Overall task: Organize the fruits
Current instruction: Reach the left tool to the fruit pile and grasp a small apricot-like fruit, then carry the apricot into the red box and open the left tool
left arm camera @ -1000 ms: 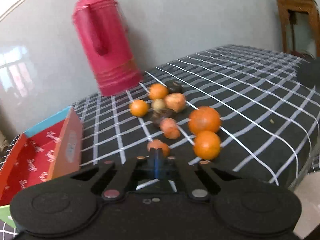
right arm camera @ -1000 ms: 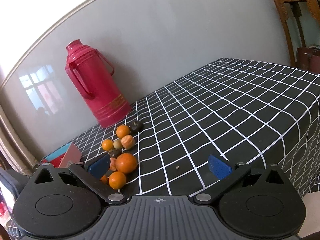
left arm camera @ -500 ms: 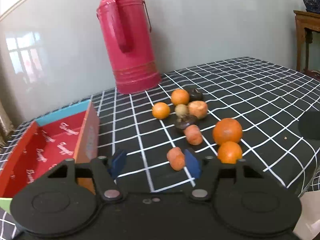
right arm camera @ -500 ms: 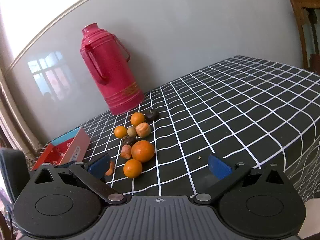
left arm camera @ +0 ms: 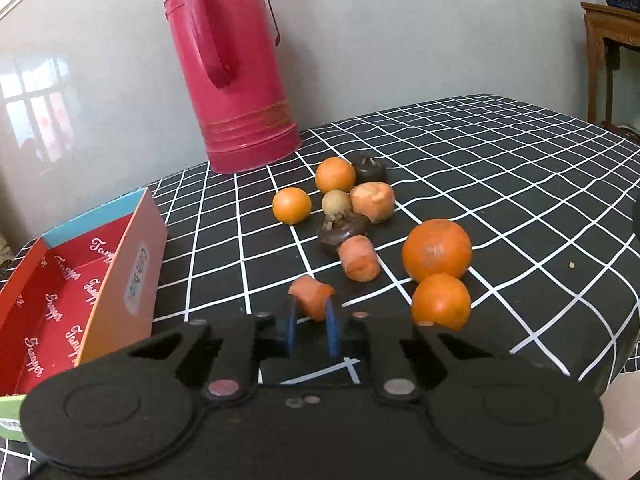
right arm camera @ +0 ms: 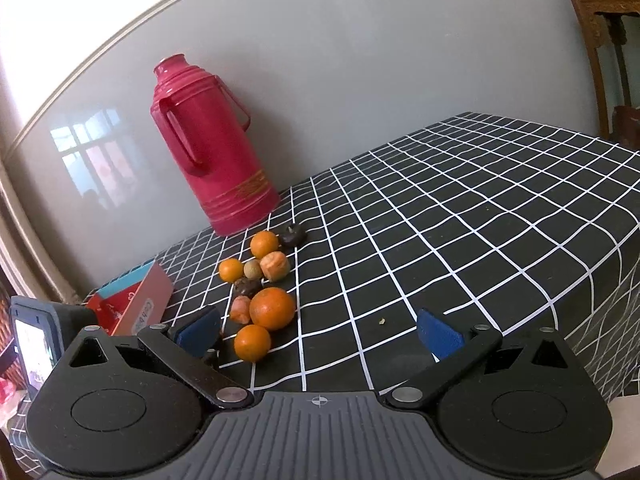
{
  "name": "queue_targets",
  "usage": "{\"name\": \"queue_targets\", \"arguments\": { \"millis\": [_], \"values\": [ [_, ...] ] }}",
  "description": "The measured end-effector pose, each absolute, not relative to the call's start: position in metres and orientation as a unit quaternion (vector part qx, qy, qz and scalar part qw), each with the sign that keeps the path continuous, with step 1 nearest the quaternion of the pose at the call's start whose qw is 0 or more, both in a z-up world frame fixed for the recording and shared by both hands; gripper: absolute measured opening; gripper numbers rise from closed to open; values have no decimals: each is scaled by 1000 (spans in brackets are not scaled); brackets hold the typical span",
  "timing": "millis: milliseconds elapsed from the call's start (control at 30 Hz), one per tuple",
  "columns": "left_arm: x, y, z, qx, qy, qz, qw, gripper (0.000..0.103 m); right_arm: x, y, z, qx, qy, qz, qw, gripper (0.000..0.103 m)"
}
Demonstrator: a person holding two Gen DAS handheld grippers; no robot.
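Several fruits lie on the black checked tablecloth (left arm camera: 500,184): a large orange (left arm camera: 437,250), smaller oranges (left arm camera: 441,301), dark mangosteens (left arm camera: 342,230) and orange carrot-like chunks (left arm camera: 359,258). My left gripper (left arm camera: 311,326) is shut on one orange chunk (left arm camera: 312,300) at the near edge of the pile. A red open box (left arm camera: 76,276) stands to its left. My right gripper (right arm camera: 320,330) is open and empty, held above the table to the right of the pile (right arm camera: 262,280).
A tall red thermos (left arm camera: 230,68) stands behind the fruits against the grey wall. A wooden stand (left arm camera: 610,52) is at the far right. The table's edge drops off at the right. The left gripper's body (right arm camera: 36,336) shows at the right wrist view's left edge.
My left gripper opened, moved in on the nearest orange chunk and has now closed on it. My right gripper stayed open and shifted a little.
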State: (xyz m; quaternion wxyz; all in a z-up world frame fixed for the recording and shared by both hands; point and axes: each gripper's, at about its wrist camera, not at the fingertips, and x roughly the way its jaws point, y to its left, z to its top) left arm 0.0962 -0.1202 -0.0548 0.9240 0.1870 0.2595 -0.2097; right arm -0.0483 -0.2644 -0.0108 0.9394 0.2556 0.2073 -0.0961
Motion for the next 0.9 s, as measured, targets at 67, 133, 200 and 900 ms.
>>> {"name": "queue_targets", "arguments": {
  "millis": [67, 133, 200, 900],
  "values": [
    [96, -120, -54, 188, 258, -209, 924, 4, -48, -265, -11, 255, 207, -98, 940, 103],
    [95, -120, -53, 187, 259, -211, 924, 1, -49, -264, -11, 254, 205, -98, 940, 103],
    [94, -117, -52, 186, 259, -212, 924, 0, -48, -263, -11, 252, 207, -97, 940, 103],
    [115, -120, -50, 134, 284, -195, 929, 37, -45, -264, -13, 257, 214, -88, 938, 103]
  ]
}}
